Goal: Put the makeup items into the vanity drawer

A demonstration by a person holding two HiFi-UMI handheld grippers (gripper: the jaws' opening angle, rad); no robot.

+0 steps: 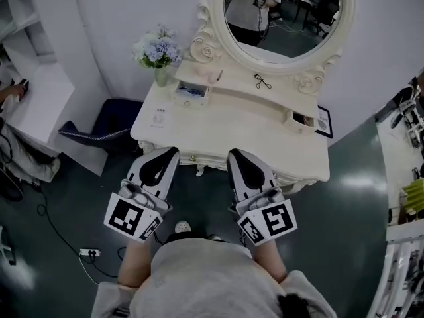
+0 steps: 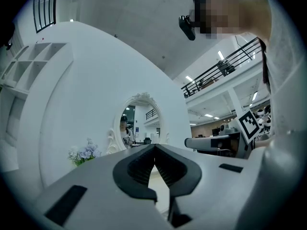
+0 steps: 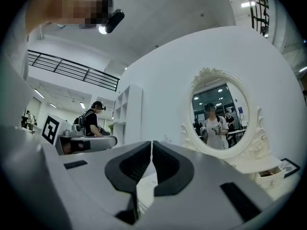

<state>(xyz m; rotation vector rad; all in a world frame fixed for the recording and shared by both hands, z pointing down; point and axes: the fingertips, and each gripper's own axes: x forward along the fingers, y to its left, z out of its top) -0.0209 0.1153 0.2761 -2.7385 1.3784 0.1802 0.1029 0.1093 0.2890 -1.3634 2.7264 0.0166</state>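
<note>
While both devices are held side by side at the front edge of the vanity (image 1: 311, 167), neither one contacts any makeup item.

1. Left gripper (image 1: 172, 151): its own view shows the jaws pressed together at the tips, with nothing between them (image 2: 154, 147).
2. Right gripper (image 1: 234, 153): its own view shows the jaws closed to a thin slit, also with nothing between them (image 3: 151, 143).
3. Surface (image 1: 232, 128): both grippers point toward it from the front. A small printed card (image 1: 159, 116) lies near its left end.
4. Raised shelf (image 1: 238, 88), below the oval mirror (image 1: 281, 15):
   - An eyelash curler (image 1: 262, 81) lies on top, near the middle.
   - The left drawer (image 1: 191, 93) is pulled open and holds something bluish that is too small to identify.
   - The right drawer (image 1: 301, 118) is also pulled open; its contents cannot be made out.
5. Surroundings: a vase of pale flowers (image 1: 158, 50) stands at the back left corner, just beside the left drawer. A framed picture (image 1: 323, 121) stands at the right end, just beside the right drawer. A dark blue chair (image 1: 106, 130) stands on the floor to the left of the vanity.
</note>
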